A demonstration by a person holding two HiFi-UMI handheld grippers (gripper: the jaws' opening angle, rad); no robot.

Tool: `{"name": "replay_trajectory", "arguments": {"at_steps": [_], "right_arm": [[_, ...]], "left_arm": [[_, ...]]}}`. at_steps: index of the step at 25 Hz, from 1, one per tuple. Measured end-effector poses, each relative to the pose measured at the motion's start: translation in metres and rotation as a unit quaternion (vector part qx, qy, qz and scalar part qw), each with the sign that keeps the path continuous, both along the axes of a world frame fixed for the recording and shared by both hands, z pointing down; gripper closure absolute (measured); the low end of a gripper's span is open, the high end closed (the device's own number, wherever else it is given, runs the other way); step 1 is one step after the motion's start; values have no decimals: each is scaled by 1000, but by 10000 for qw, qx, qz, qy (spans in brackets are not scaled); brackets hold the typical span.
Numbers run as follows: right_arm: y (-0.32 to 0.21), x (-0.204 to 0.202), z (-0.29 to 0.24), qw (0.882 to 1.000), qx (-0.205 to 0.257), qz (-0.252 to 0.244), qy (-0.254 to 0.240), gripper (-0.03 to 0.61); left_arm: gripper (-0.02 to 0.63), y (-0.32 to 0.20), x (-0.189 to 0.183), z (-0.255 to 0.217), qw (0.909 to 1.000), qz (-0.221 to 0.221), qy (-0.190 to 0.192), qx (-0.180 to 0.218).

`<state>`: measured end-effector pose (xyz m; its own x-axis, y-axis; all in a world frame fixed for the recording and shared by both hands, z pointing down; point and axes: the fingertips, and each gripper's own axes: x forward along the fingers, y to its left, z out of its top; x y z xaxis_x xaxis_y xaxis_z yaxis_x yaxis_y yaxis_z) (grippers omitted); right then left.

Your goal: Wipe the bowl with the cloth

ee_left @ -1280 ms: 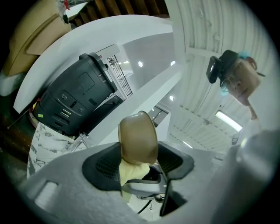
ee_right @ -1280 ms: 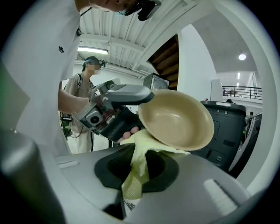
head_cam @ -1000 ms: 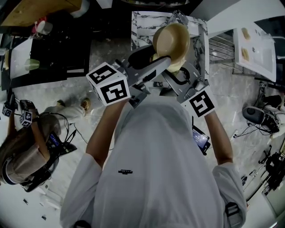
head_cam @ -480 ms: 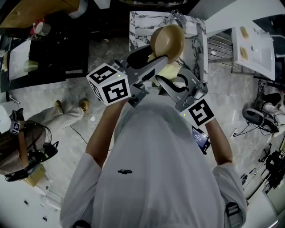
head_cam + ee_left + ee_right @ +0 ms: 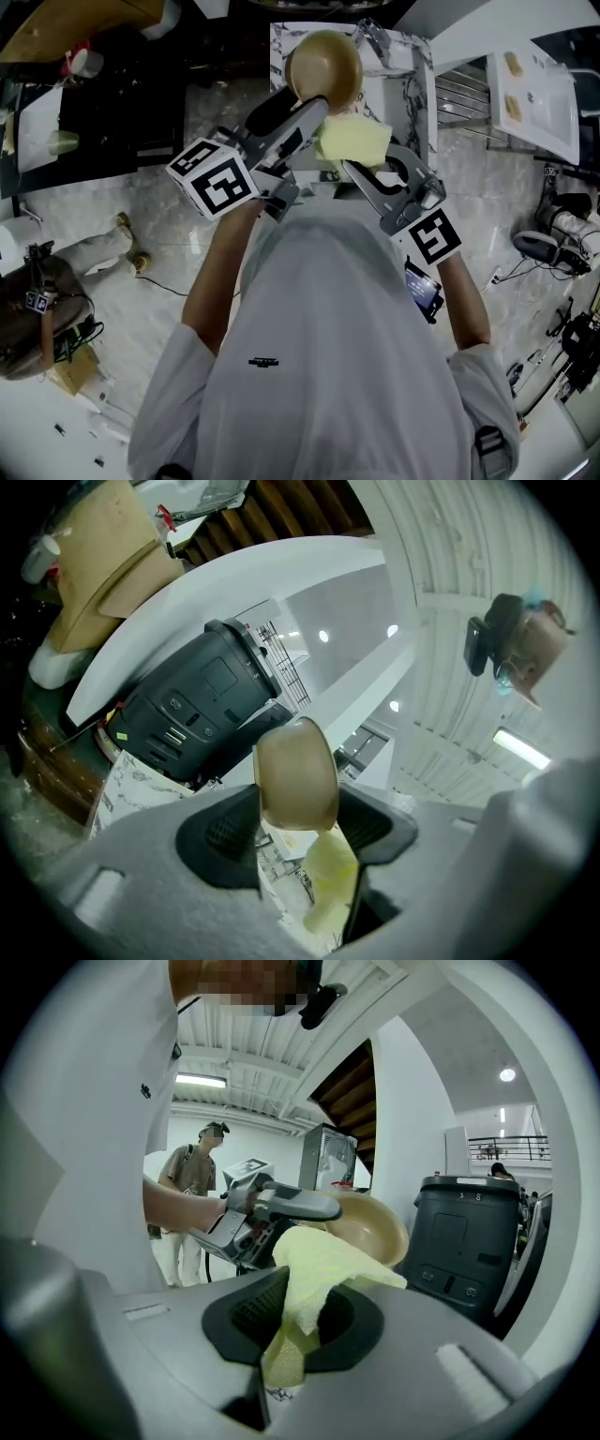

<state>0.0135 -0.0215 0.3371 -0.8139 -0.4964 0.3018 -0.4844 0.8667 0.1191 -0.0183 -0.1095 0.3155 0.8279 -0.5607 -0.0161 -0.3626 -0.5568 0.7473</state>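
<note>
1. Bowl point(image 5: 324, 66) is in the air above the marble-patterned top point(image 5: 405, 86), tilted. My left gripper point(image 5: 316, 101) has it by the rim, with the jaws drawn narrow onto the bowl's wall.
2. My right gripper point(image 5: 350, 167) pinches the yellow cloth point(image 5: 354, 142). Its jaws are almost together on one fold, and the rest of the cloth bunches out ahead of the tips.
3. The cloth sits just beside the bowl's lower rim. I can't tell from any view whether they touch.
4. In the right gripper view the bowl's hollow faces my cloth side, so I judge the step in hand is getting the cloth into the hollow and wiping. I see little sign of wiping progress yet.
5. To do it well, I should lead with the loose bunch, not the jaw tips, so only fabric meets the inside.
6. The bowl hangs from one rim pinch and could pivot. I should use light pressure and push towards the left grip, not away from it.
7. I should sweep round the inner wall in short arcs and roll the left gripper to bring fresh wall to the cloth.
8. The hold on the cloth is small, so a long drag could pull it free. I should watch the fold between the right jaws.
</note>
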Motion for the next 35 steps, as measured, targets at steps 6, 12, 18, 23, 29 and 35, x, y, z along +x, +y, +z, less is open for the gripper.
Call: {"name": "replay_trajectory", "arguments": {"at_steps": [6, 12, 18, 23, 29, 35], "right_arm": [[-12, 10, -7, 9986, -21, 345, -404, 538], [-21, 30, -11, 9955, -188, 689, -621, 538], [-51, 64, -19, 9853, -197, 1490, -813, 537], [-73, 87, -36, 9696, -145, 2224, -1014, 537], [-78, 102, -37, 9544, -246, 2720, -1202, 538], [-67, 108, -43, 9532, -271, 2762, -1203, 538]], "left_arm": [[354, 0, -6, 4, 9999, -141, -21, -13], [354, -2, -15, 9, 9994, -331, -61, -78], [354, 0, -15, 8, 9995, -295, -79, -83], [354, 1, -12, 3, 9988, -424, -239, 67], [354, 8, -10, 5, 9947, -704, -659, 347], [354, 16, -5, 3, 9925, -803, -809, 448]]}}
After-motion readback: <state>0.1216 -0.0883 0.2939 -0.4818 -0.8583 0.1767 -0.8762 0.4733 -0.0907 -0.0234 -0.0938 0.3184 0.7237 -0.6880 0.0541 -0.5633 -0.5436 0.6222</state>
